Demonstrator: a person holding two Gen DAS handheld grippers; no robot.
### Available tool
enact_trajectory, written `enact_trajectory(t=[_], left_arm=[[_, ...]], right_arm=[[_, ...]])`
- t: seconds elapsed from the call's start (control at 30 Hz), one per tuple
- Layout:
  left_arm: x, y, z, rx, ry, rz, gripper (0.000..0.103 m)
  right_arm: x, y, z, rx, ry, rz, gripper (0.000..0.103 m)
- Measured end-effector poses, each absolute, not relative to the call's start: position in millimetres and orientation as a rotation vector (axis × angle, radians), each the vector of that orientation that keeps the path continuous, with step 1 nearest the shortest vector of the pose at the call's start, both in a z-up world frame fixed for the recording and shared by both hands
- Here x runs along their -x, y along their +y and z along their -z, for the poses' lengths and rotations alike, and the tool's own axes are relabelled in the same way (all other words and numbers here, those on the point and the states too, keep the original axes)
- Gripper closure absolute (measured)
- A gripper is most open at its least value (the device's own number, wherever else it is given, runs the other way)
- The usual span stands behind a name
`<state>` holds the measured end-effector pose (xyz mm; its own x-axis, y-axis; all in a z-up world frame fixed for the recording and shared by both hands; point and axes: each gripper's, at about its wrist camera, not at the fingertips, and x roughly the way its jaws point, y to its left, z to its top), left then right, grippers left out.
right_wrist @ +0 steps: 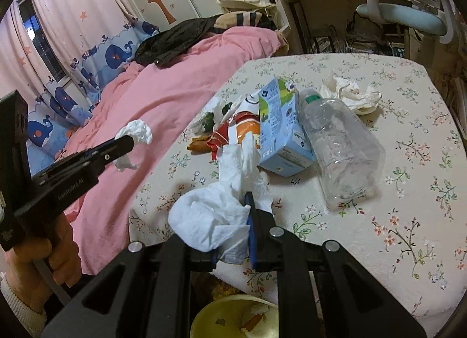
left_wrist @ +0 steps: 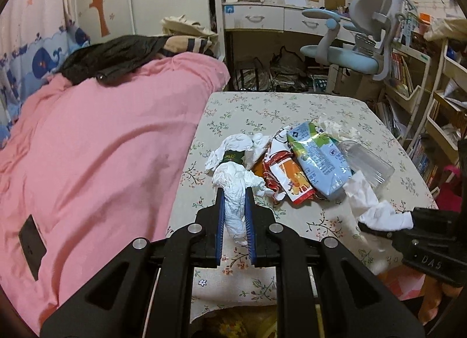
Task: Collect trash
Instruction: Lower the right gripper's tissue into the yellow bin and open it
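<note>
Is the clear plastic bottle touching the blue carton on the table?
Touching. In the right wrist view the clear plastic bottle lies on its side pressed along the blue carton, no tablecloth showing between them.

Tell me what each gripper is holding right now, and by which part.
Left gripper pinches a crumpled white tissue around its middle. Right gripper clamps another white tissue wad at one bunched end.

Pink duvet (left_wrist: 102, 139) beside floral tablecloth (left_wrist: 262, 110), blue chair (left_wrist: 350, 54).
</note>
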<state>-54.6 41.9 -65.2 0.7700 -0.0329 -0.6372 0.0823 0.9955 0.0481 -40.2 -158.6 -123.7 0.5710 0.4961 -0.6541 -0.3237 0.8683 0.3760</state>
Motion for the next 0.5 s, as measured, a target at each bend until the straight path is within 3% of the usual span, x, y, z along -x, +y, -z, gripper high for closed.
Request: enact_trajectory(t=[0.5], left_arm=[[78,29,65,-0.09,0.666,0.1,0.091]], right_arm=[[66,-154,120,-0.219,0.783,-0.48,0.087]])
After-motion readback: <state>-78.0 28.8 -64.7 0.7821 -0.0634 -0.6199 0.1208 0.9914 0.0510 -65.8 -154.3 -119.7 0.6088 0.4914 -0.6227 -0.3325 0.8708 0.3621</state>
